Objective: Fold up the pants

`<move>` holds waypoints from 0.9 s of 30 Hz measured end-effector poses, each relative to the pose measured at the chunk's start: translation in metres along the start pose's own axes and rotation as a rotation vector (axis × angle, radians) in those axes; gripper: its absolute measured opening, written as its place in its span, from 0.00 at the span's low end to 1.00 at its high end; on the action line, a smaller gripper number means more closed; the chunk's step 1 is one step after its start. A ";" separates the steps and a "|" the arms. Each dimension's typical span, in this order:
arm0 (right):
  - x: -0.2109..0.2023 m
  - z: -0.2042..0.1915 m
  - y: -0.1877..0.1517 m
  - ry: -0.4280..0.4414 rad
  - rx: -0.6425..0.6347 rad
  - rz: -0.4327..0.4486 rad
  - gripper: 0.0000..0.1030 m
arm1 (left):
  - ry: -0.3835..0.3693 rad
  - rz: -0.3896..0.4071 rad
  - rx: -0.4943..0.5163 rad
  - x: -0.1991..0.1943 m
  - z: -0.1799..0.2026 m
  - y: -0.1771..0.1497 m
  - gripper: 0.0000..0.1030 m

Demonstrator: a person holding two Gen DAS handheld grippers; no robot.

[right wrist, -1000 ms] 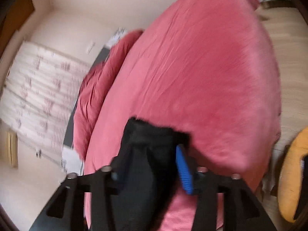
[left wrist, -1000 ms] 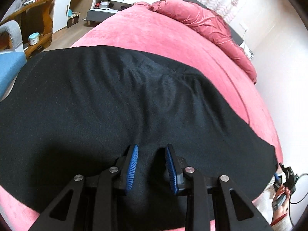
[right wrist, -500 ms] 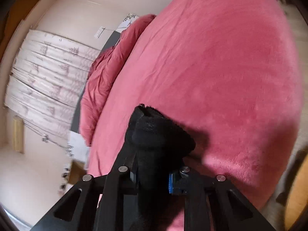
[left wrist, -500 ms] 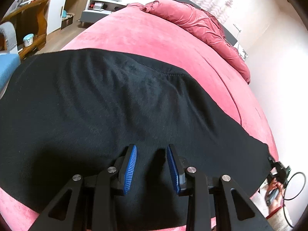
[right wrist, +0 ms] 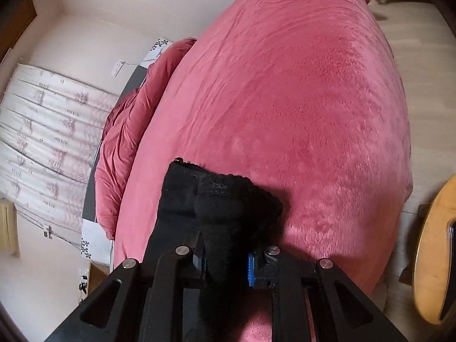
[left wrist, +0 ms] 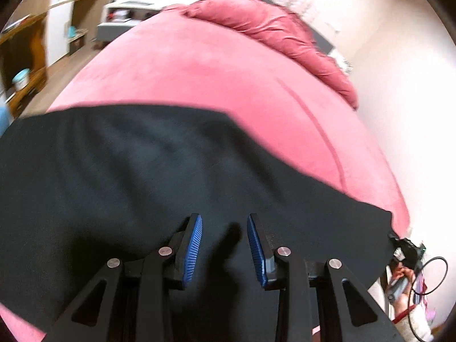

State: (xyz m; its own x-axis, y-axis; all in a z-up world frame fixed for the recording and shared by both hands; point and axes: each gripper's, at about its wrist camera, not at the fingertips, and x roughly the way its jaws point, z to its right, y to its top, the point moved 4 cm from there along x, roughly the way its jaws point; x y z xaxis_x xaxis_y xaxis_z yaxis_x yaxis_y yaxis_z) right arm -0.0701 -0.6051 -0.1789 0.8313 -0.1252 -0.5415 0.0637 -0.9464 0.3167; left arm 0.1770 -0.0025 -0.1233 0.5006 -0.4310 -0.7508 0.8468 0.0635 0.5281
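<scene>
Right tool (right wrist: 225, 268) now nearer bed (right wrist: 299, 99), clamping pants (right wrist: 225, 199) edge.

From the left wrist we look forward and down, close over the black pants (left wrist: 159, 176) spread on the pink bed (left wrist: 216, 79), toward the headboard end. From the right wrist we look close along the same bed (right wrist: 299, 99). Both views share bed and pants (right wrist: 222, 199).

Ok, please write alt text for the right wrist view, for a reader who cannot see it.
The right gripper is shut on a bunched end of the black pants, held above a pink bed cover. A rumpled pink duvet lies at the far edge, beside white patterned curtains.
</scene>
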 end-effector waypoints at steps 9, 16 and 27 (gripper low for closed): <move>0.000 0.004 0.002 -0.006 -0.019 -0.032 0.18 | 0.100 -0.076 0.088 0.082 0.015 0.071 0.32; 0.002 0.006 -0.003 -0.002 -0.047 -0.020 0.18 | 0.070 -0.027 0.073 0.097 0.003 0.087 0.32; -0.023 -0.006 -0.005 -0.007 -0.076 0.052 0.67 | -0.029 0.032 0.184 0.042 0.046 0.025 0.33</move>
State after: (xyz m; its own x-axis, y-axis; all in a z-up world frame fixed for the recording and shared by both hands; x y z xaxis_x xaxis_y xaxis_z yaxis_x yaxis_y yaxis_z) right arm -0.0862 -0.5959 -0.1632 0.8307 -0.1761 -0.5281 0.0623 -0.9133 0.4025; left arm 0.2112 -0.0604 -0.1235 0.5190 -0.4574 -0.7221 0.7819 -0.0873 0.6172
